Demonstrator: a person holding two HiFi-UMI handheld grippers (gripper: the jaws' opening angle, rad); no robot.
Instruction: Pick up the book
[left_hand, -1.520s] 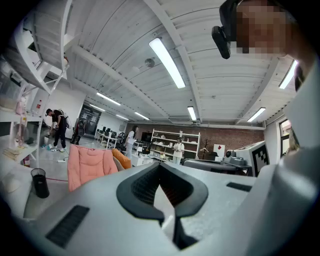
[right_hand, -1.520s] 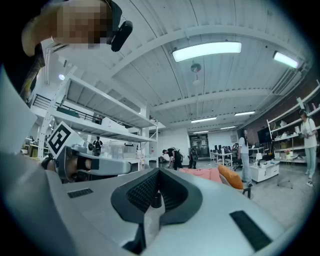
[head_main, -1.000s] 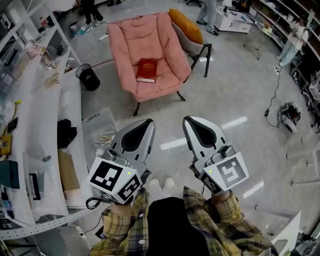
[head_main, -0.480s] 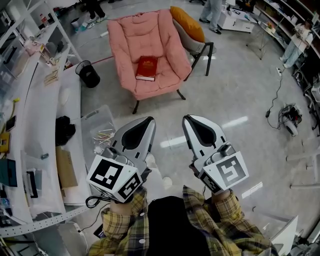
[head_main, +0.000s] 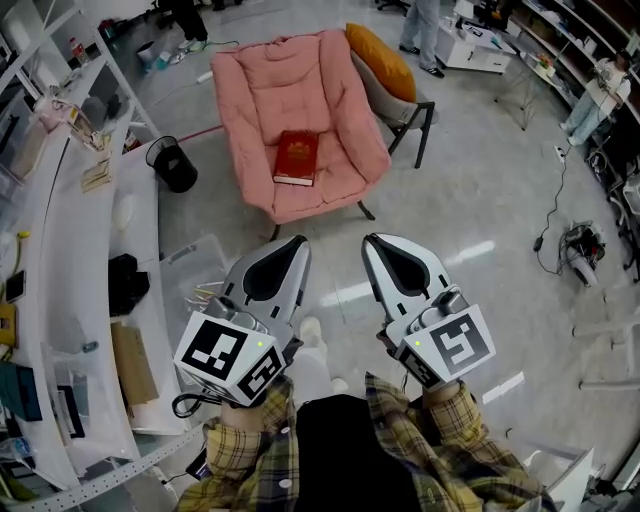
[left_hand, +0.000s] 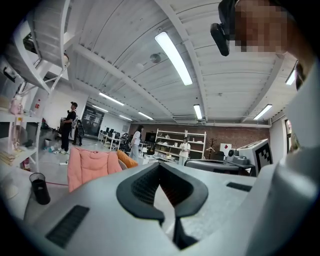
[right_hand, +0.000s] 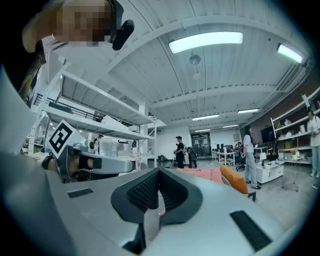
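A dark red book (head_main: 297, 157) lies flat on the seat of a pink armchair (head_main: 300, 90), straight ahead of me across the floor. My left gripper (head_main: 290, 245) and right gripper (head_main: 378, 243) are held side by side close to my body, pointing level toward the chair and well short of it. Both have their jaws together with nothing between them. In the left gripper view, the left gripper (left_hand: 161, 167) looks past its tips at the armchair (left_hand: 92, 167) on the left. In the right gripper view, the right gripper (right_hand: 159, 172) hides most of the armchair (right_hand: 200, 174). Neither gripper view shows the book.
An orange cushion (head_main: 375, 55) rests on the chair's right side. A black bin (head_main: 170, 165) stands left of the chair. A long white bench (head_main: 70, 260) runs along the left, a clear box (head_main: 195, 262) beside it. A cable and device (head_main: 578, 243) lie at the right. People stand at the back.
The armchair and book have slid lower and grown larger in the head view as I step toward them. Both grippers keep their pose, shut.
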